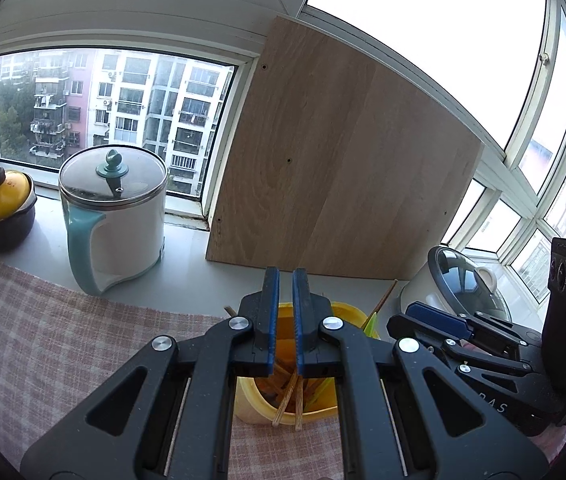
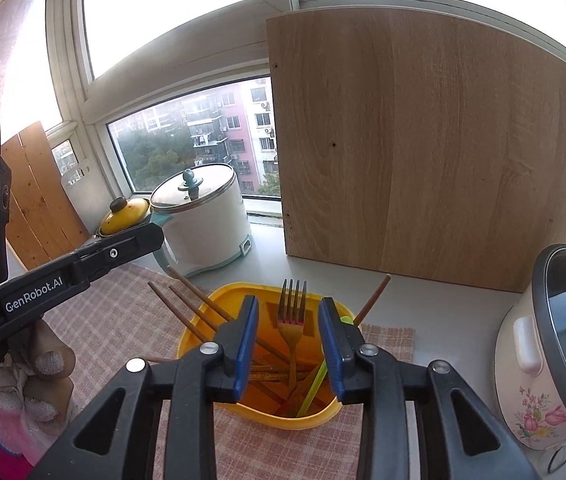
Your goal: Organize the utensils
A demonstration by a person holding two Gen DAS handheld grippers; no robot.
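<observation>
A yellow utensil holder [image 2: 203, 330] stands on the checked cloth and holds a fork [image 2: 292, 320] with pink trim, several wooden chopsticks [image 2: 193, 294] and a green utensil [image 2: 315, 384]. My right gripper [image 2: 289, 340] hovers just above it, open and empty, with the fork between its fingers' line. My left gripper [image 1: 285, 312] is above the same holder [image 1: 347, 310], nearly shut with a narrow gap and nothing in it. The left gripper also shows in the right wrist view [image 2: 123, 246], and the right one shows in the left wrist view [image 1: 435, 318].
A white and teal electric pot [image 1: 115, 220] and a yellow-lidded clay pot [image 1: 1, 208] stand on the sill at the left. A wooden board [image 2: 423, 152] leans against the window. A floral rice cooker [image 2: 551, 344] stands at the right.
</observation>
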